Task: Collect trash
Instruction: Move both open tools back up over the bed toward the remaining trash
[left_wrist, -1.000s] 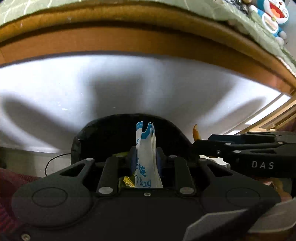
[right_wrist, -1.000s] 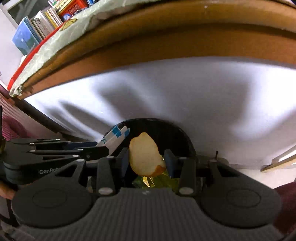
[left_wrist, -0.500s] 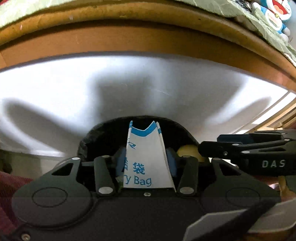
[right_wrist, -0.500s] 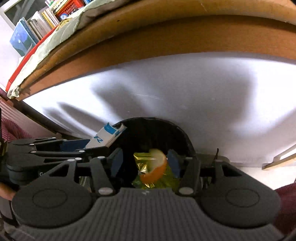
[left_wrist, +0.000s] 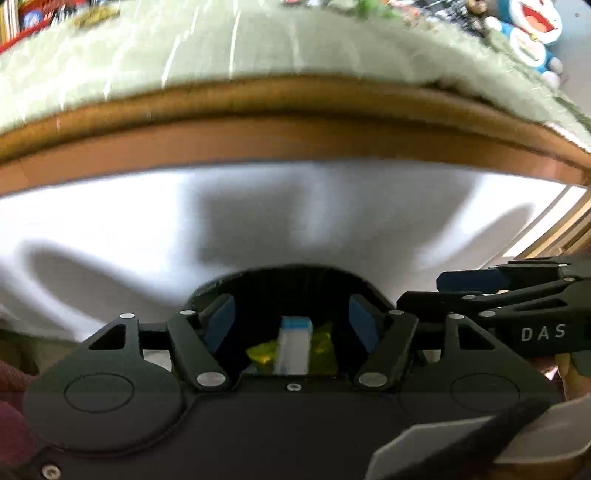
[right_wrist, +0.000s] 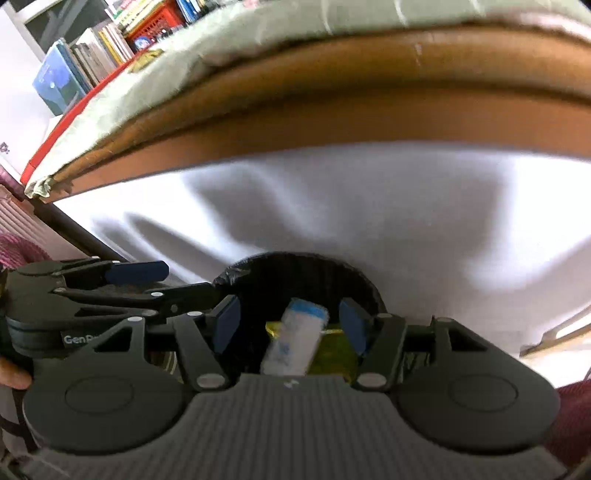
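Both pieces of trash have dropped since a second ago: the white paper bag with a blue band and blue print (left_wrist: 293, 345) has left the left gripper (left_wrist: 291, 325), and the orange fruit peel once pinched by the right gripper (right_wrist: 290, 325) can no longer be made out. Each gripper hovers over the round black trash bin (left_wrist: 288, 280), jaws opening, blue pads spread wide and clear of everything below.

From the left wrist, the bag looks like a short upright strip, blue band at the far end, long axis running straight away from the camera, with crumpled yellow-green foil wrappers (left_wrist: 325, 350) on either side of it. From the right wrist, the same bag (right_wrist: 295, 341) shows more of its length, tilted, its blue end leaning toward the bin's far right rim, and the foil (right_wrist: 334, 354) lies mostly to its right.

Only the left wrist view takes in blue-and-white cartoon plush toys (left_wrist: 532, 33) at the far right corner of the desk. Only the right wrist view shows a row of books (right_wrist: 85, 55) and a red crate (right_wrist: 157, 18) beyond the desk's far left edge. A pale green cloth (left_wrist: 258, 40) covers the wooden desk (left_wrist: 295, 125), whose brown front edge overhangs the bin. Behind the bin is a white panel crossed by the grippers' shadows. A hand (right_wrist: 13, 373) grips the left gripper's body.
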